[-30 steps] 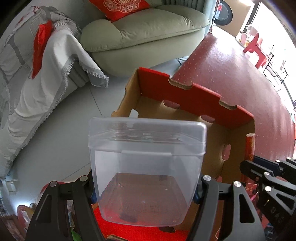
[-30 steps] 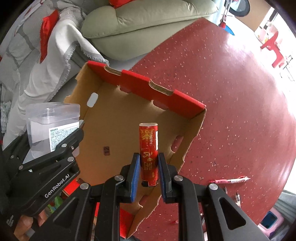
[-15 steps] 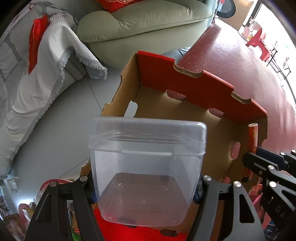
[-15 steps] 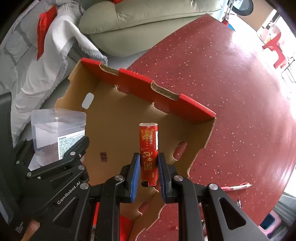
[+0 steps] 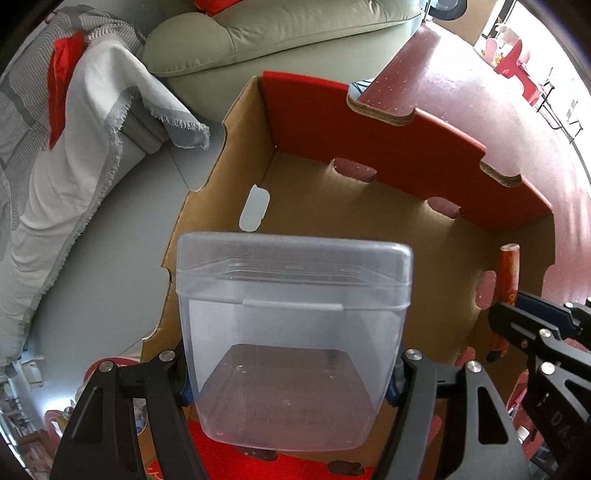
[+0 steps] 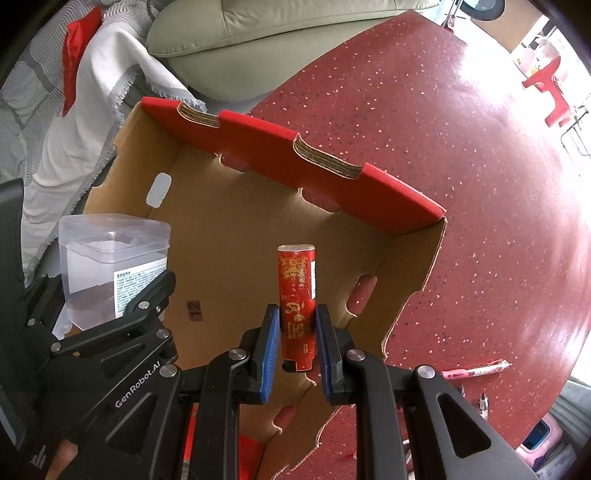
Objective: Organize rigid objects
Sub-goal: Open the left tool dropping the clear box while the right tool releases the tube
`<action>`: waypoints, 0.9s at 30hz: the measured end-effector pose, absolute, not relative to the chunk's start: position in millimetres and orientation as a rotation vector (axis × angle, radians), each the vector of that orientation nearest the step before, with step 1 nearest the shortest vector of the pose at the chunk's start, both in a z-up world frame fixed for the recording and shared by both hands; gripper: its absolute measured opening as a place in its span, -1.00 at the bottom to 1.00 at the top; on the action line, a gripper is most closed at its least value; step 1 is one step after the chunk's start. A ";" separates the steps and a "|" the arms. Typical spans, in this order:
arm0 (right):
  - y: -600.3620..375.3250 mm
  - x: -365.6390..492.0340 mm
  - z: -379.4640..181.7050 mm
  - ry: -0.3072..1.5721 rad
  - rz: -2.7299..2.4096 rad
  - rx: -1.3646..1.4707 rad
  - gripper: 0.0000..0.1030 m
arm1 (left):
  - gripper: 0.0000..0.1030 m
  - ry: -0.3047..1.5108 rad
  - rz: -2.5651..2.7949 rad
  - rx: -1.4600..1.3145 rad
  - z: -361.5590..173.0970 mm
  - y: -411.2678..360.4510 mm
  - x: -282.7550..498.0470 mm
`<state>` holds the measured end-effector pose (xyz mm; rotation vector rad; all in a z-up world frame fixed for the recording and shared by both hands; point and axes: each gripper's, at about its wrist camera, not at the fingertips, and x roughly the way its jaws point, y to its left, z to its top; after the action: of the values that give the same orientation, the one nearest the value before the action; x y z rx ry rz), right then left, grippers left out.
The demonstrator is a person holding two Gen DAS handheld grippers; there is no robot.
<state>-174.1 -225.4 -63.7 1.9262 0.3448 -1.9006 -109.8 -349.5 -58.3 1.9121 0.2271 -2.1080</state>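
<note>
My left gripper (image 5: 288,384) is shut on a clear lidded plastic container (image 5: 291,332), held over the left side of an open cardboard box (image 5: 369,221) with red outer walls. In the right wrist view that container (image 6: 110,266) hangs at the box's (image 6: 240,229) left, with the left gripper's dark fingers (image 6: 147,302) on it. My right gripper (image 6: 295,354) is shut on a slim red tube with gold print (image 6: 297,302), held upright over the box's right half. The tube (image 5: 508,273) and right gripper (image 5: 517,325) show at the right edge of the left wrist view.
The box sits on a round red speckled table (image 6: 461,166). A pink pen (image 6: 476,371) lies on the table to the right. Beyond the box are a pale green sofa (image 5: 277,33), a white and grey throw (image 5: 74,166) and grey floor (image 5: 110,277).
Both grippers have sunk toward the box with their loads, so the box looks larger and nearer in both views. Neither grip has changed.
</note>
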 end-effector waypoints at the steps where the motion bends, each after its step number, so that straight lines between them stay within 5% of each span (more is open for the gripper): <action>1: -225.4 -174.1 -64.8 0.344 -1.899 1.930 -0.60 | 0.44 0.229 -2.107 1.917 -59.6 -350.1 -109.9; 6: -224.8 -173.2 -66.0 0.336 -1.893 1.935 -0.54 | 0.48 0.284 -2.102 1.911 -61.5 -355.4 -109.2; 8: -222.7 -172.5 -61.0 0.334 -1.910 1.933 0.00 | 0.60 0.310 -2.100 1.905 -59.2 -358.7 -106.8; 9: -220.9 -172.4 -58.2 0.333 -1.924 1.932 0.62 | 0.64 0.316 -2.101 1.897 -57.7 -359.8 -104.9; 10: -216.8 -172.4 -50.8 0.321 -1.965 1.913 0.74 | 0.68 0.328 -2.110 1.886 -55.8 -360.9 -102.9; 13: -207.4 -172.9 -36.3 0.272 -1.983 1.892 0.74 | 0.99 0.392 -2.150 1.857 -48.1 -364.4 -95.3; 27: -54.8 -105.5 -10.5 -0.063 -2.141 2.020 0.74 | 0.99 0.189 -2.374 1.986 -12.8 -283.8 -69.6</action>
<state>-105.5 -54.8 -10.5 2.0203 -0.0630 -2.1406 -69.6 -283.8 -12.8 1.9859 0.1888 -2.3743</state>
